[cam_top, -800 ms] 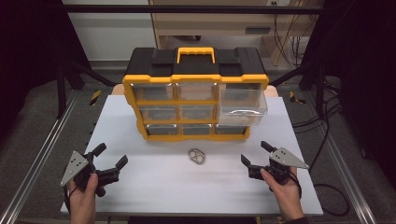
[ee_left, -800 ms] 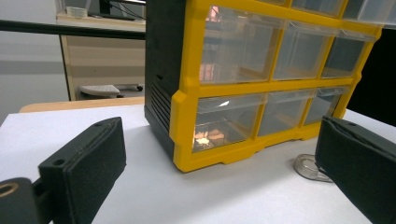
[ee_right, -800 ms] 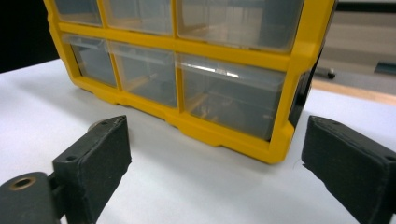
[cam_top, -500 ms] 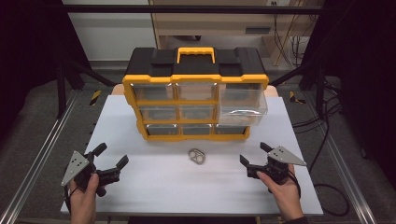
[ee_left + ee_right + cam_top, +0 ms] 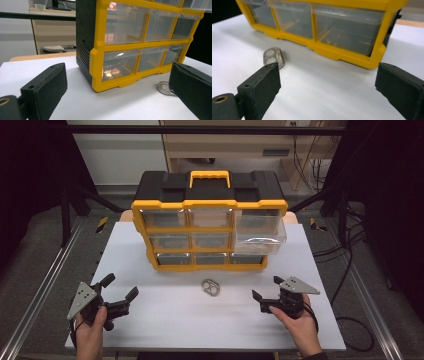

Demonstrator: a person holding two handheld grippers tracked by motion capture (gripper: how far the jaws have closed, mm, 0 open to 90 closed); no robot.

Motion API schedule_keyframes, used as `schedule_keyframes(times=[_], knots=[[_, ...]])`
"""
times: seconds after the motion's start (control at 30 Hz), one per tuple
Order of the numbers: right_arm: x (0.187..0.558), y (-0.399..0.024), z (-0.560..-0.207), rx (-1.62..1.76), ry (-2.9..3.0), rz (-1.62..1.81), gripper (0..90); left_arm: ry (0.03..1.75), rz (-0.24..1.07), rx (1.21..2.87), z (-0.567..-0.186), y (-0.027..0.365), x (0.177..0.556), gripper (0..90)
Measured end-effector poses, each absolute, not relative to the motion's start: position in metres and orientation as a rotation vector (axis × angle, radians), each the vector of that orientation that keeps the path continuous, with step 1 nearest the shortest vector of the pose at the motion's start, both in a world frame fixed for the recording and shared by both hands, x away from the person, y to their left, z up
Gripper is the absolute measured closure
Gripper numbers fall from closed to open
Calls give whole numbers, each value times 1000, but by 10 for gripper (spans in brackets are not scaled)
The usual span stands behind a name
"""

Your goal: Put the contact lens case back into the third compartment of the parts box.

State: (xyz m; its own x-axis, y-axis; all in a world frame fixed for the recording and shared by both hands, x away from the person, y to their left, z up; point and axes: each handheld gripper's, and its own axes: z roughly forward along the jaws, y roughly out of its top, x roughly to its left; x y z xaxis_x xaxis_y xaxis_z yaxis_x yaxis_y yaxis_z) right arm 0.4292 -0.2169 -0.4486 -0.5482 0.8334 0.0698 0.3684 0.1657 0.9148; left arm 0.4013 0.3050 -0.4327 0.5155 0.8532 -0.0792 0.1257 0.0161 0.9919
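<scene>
Clearly pre-grasp: I held left tool (image 5: 119, 293) and right tool (image 5: 265, 290) wide open, empty. Metal ring-clip (image 5: 211, 287) lay on counter (image 5: 165, 330) before drawer organizer (image 5: 210, 227), right drawer (image 5: 260, 232) open. Next move probably pinch clip.

Right gripper (image 5: 327, 92) fingers (image 5: 262, 87) spread wide above the white bench (image 5: 317, 80). A small flat metal plate (image 5: 273, 57) with two holes lies just beyond the left finger, near the yellow-framed drawer organizer (image 5: 352, 53) with clear drawers.
</scene>
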Motion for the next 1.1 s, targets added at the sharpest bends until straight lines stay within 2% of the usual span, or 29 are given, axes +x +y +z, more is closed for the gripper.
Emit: schedule_keyframes(times=[0.47, 1.1], knots=[[430, -199, -451, 1131, 2075, 1343, 55, 896, 708, 1470, -433, 304, 401, 16], [444, -133, -456, 1041, 2262, 1199, 66, 896, 709, 1473, -433, 304, 400, 16]])
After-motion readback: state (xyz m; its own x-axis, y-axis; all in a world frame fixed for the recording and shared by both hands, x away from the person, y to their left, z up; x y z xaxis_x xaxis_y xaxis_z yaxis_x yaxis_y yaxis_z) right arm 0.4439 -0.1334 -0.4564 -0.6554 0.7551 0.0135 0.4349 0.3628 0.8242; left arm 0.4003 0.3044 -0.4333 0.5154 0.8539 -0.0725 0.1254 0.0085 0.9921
